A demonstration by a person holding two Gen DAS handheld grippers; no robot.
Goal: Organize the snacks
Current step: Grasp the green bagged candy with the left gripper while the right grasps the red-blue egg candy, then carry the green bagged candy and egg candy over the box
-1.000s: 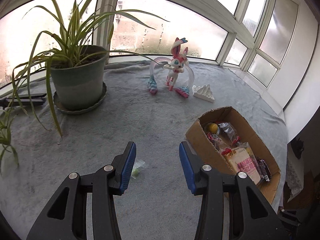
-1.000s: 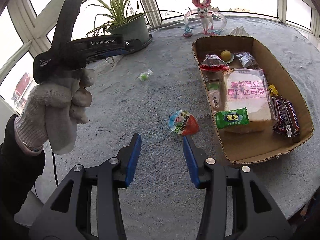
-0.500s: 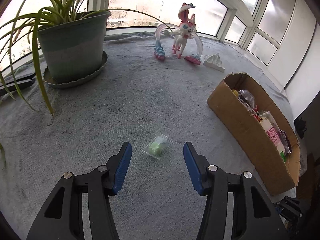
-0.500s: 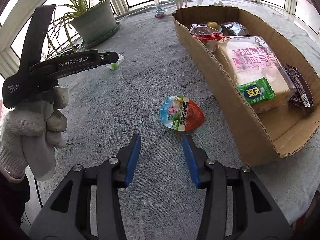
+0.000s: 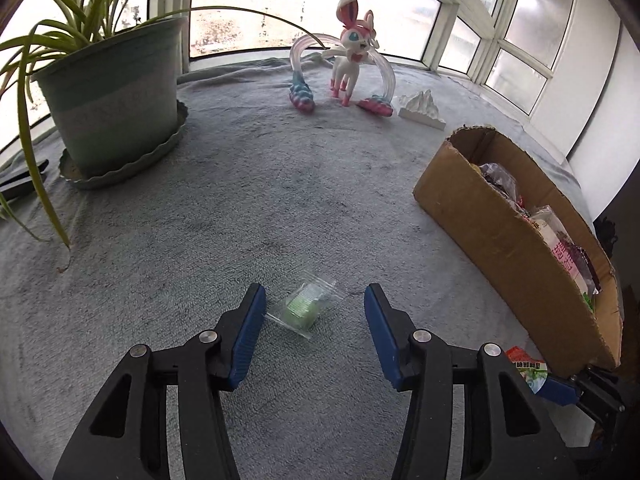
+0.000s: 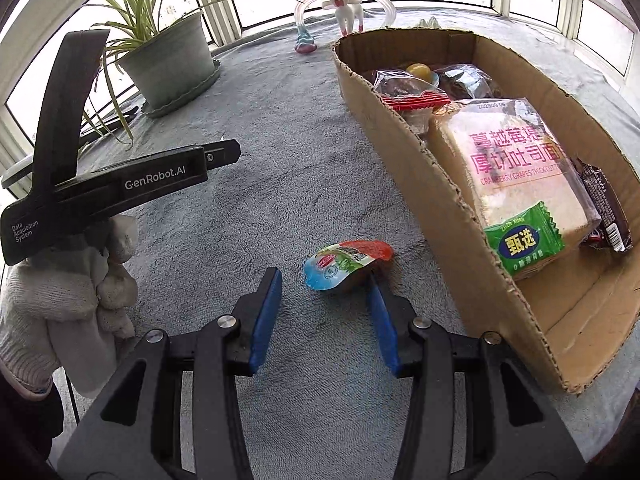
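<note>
Both tools have sunk toward the tabletop [image 5: 240,208], left tool [image 5: 312,312], its jaws just closing, unclenched around the green candy [image 5: 305,309], right tool [image 6: 325,286] unclenched at the jelly cup [image 6: 344,262]; next, squeeze.

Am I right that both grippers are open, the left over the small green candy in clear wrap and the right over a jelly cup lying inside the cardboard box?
Not quite: the right wrist view shows the jelly cup on the grey cloth beside the cardboard box, not inside it. The rest holds: the left gripper and right gripper are open, the left over the green candy.

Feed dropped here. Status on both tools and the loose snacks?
Left tool open, closing around green candy. Right tool open at jelly cup. Box adjacent, path clear.
</note>
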